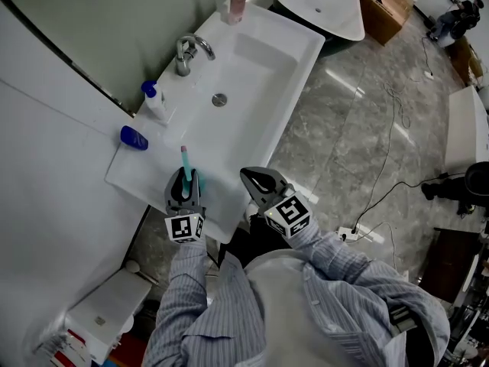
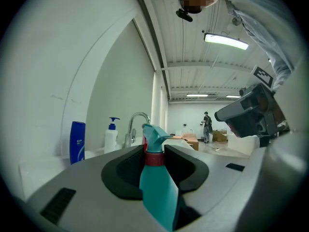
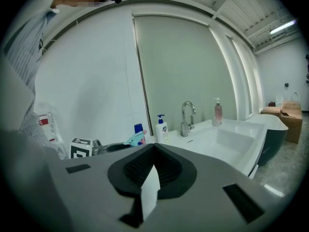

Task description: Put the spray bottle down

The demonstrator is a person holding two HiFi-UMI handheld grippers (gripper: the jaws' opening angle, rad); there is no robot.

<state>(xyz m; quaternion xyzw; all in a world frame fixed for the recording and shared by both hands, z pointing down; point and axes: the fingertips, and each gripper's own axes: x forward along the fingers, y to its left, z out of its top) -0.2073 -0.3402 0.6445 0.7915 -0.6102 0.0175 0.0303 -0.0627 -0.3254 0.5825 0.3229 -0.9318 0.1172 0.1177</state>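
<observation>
White basin counter (image 1: 130,176) ran along a grey wall, and over its near left corner we held the teal spray bottle (image 2: 155,182) upright, our left gripper (image 1: 186,182) pinching it at the neck. Our right gripper (image 1: 252,176) hung by the counter's front edge, its 2 jaws drawn together round a thin white sliver (image 3: 150,190) we could not name.

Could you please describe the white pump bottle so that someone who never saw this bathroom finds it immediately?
Start at the long white washbasin and find its chrome faucet. The white pump bottle stands on the rim beside the faucet, on the person's side. Unlike the all-blue bottle and the pink pump bottle, it has a white body with a blue pump.
</observation>
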